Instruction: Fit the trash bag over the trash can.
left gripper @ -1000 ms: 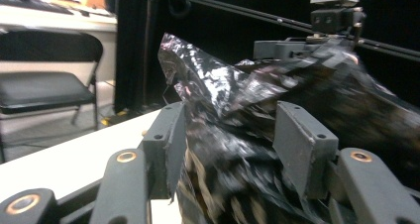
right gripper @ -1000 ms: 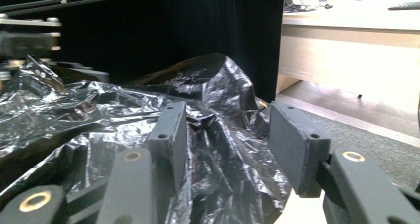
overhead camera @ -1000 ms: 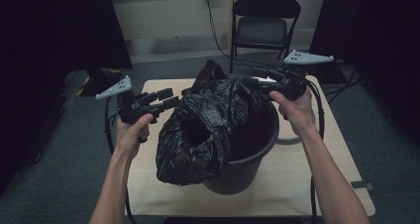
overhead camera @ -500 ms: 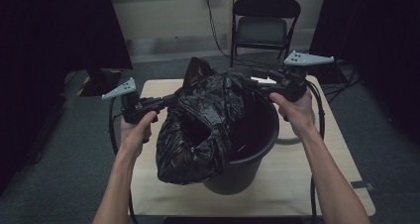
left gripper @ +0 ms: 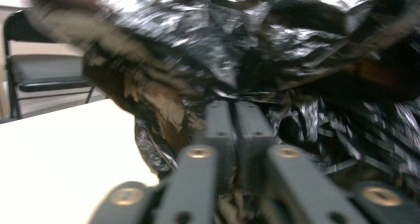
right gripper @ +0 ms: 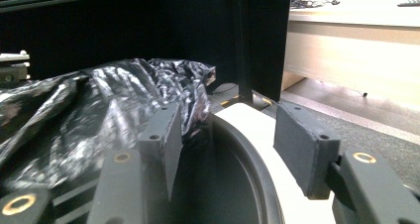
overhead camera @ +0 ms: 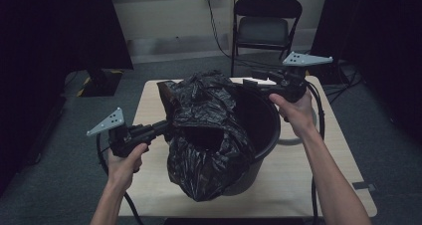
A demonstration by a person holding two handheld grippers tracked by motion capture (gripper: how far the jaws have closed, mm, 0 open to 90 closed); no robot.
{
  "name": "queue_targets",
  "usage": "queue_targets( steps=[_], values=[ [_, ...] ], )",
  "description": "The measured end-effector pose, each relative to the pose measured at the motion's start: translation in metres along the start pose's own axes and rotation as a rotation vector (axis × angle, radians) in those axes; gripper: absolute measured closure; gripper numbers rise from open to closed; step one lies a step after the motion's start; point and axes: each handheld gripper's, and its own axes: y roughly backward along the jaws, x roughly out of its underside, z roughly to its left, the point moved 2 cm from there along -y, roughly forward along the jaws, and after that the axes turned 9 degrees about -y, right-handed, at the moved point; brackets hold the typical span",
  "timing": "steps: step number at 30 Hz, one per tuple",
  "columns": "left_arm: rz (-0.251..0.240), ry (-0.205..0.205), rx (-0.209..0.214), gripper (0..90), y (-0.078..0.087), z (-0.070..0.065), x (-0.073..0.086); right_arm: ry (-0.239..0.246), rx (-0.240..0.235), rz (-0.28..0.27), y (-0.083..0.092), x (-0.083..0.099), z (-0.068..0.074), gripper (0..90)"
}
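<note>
Black bucket (overhead camera: 261, 130) standing on pale wooden tabletop (overhead camera: 298, 185), about in the middle. Crinkly black trash bag (overhead camera: 206, 135) draped over bucket's left side, bunched up over the rim, hanging down the outside toward tabletop's near edge. Right half of bucket's mouth open and bare.

Left claw (overhead camera: 166, 127) held in left hand (overhead camera: 124, 158) at left of bag, pointing right into the plastic. In left gripper view, left claw (left gripper: 236, 130) with jaws pressed together, clamped on a fold of trash bag (left gripper: 277, 50), shiny plastic bunched all around. Bit of pale tabletop (left gripper: 64, 149) at left, chair (left gripper: 39, 75) beyond.

Right claw (overhead camera: 249, 84) held in right hand (overhead camera: 298, 110) over bucket's far right rim, pointing left. In right gripper view, right claw (right gripper: 225, 144) with jaws wide apart, gripping nothing, bucket rim (right gripper: 252, 159) curving up between them. Trash bag (right gripper: 99, 105) lying just beside left jaw, touching or not, cannot tell.

Folding chair (overhead camera: 266, 26) behind tabletop, well apart. Dark curtains (overhead camera: 50, 36) on both sides.
</note>
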Motion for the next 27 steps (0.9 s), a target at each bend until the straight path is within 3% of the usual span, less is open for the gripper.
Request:
queue_targets(
  steps=[3, 7, 11, 13, 17, 19, 22, 27],
  values=[
    [-0.062, 0.021, 0.006, 65.3, 0.006, 0.006, -0.008, 0.0, 0.0, -0.001, 0.0, -0.002, 0.001, 43.6],
    [-0.099, 0.039, 0.005, 51.6, 0.007, 0.018, -0.024, 0.01, -0.004, -0.003, 0.0, -0.003, 0.004, 42.6],
    [-0.097, 0.054, -0.002, 40.5, -0.006, 0.031, -0.033, 0.017, -0.009, -0.011, 0.002, -0.006, 0.009, 41.0],
    [-0.12, 0.082, 0.02, 34.1, -0.017, 0.035, -0.034, 0.023, -0.015, -0.014, 0.003, -0.007, 0.012, 40.4],
    [-0.087, 0.083, 0.037, 39.4, -0.036, 0.038, -0.032, 0.041, -0.028, -0.004, 0.003, -0.009, 0.021, 37.9],
    [-0.07, 0.057, 0.037, 65.8, -0.039, 0.035, -0.029, 0.055, -0.045, 0.004, 0.003, -0.01, 0.028, 36.4],
    [-0.039, 0.039, 0.019, 87.0, -0.035, 0.031, -0.023, 0.078, -0.064, 0.009, 0.004, -0.011, 0.038, 34.0],
    [-0.057, 0.043, -0.003, 90.0, -0.014, 0.023, -0.011, 0.102, -0.073, 0.037, 0.004, -0.013, 0.049, 32.0]
  ],
)
